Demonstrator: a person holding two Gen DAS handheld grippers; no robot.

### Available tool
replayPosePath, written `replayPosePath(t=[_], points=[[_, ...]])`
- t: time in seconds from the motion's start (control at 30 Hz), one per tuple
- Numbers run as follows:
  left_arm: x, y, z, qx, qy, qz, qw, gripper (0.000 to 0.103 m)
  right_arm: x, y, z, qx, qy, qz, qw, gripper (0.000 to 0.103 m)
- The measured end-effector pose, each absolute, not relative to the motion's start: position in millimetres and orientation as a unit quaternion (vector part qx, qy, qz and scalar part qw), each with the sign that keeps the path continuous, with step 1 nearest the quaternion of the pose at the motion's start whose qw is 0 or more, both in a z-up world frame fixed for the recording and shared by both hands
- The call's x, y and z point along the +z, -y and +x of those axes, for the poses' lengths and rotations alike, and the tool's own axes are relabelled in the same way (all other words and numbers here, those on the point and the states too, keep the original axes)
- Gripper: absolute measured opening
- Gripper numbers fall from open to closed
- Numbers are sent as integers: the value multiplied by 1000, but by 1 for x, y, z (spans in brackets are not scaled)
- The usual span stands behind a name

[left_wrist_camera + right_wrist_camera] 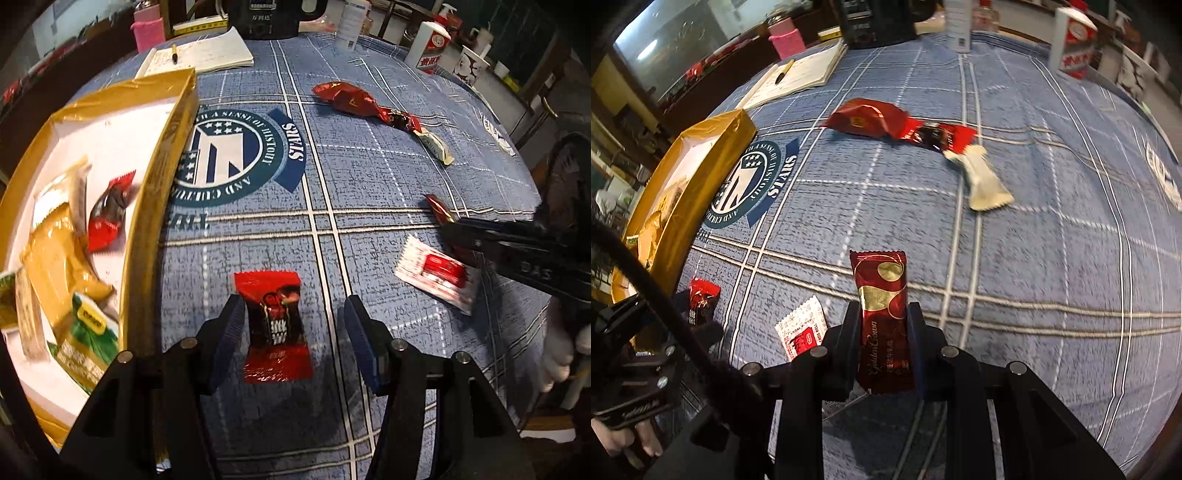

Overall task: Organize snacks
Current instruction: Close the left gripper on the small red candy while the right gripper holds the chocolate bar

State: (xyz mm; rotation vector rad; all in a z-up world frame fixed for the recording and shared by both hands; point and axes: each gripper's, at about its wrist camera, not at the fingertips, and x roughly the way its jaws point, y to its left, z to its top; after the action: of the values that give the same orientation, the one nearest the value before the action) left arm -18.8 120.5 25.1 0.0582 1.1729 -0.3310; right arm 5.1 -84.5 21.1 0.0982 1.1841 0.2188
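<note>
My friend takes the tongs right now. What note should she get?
Left tongs: open, around a red-black candy lying on the tablecloth, not gripped yet.
Right tongs: shut on a dark red bar.
Gold box on the left already holds several snacks.
Left on the cloth: white-red packet, big red wrapper, small dark-red candy, cream packet.
Next, probably: drop the bar in the box, grab the candy.

Close above the blue checked tablecloth [369,192], both steeply downward along own fingers; shared: gold box [713,177], round emblem [236,155].
</note>
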Motion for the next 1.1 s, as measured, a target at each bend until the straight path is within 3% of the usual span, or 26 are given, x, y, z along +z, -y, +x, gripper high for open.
replayPosePath(t=[0.1,0.43,0.53,0.7,0.8,0.83,0.87,0.9,0.93,1.0,1.1], points=[[25,-118,-19,-146,-545,49,824,32,22,94,1,105,-555,67,823,27],[25,-123,-24,-151,-548,10,823,32,23,112,-2,89,-547,82,828,31],[25,-119,-27,-150,-544,19,825,35,21,112,-3,87,-547,83,828,32],[22,-104,-31,-159,-540,45,825,63,19,107,-3,87,-548,75,829,37],[20,-99,-33,-149,-534,60,830,63,19,103,-5,82,-545,64,832,37],[20,-100,-32,-149,-534,58,830,62,19,103,-5,81,-544,65,833,36],[20,-102,-32,-145,-534,55,831,54,19,104,-5,80,-544,66,833,35],[21,-104,-31,-139,-534,56,832,38,19,104,-5,78,-543,68,833,26],[22,-106,-30,-134,-534,58,833,31,19,105,-6,77,-543,68,834,18],[23,-113,-29,-136,-539,42,830,30,18,108,-6,79,-543,79,832,10],[26,-121,-31,-132,-537,29,833,29,21,112,-8,76,-537,90,835,9]])
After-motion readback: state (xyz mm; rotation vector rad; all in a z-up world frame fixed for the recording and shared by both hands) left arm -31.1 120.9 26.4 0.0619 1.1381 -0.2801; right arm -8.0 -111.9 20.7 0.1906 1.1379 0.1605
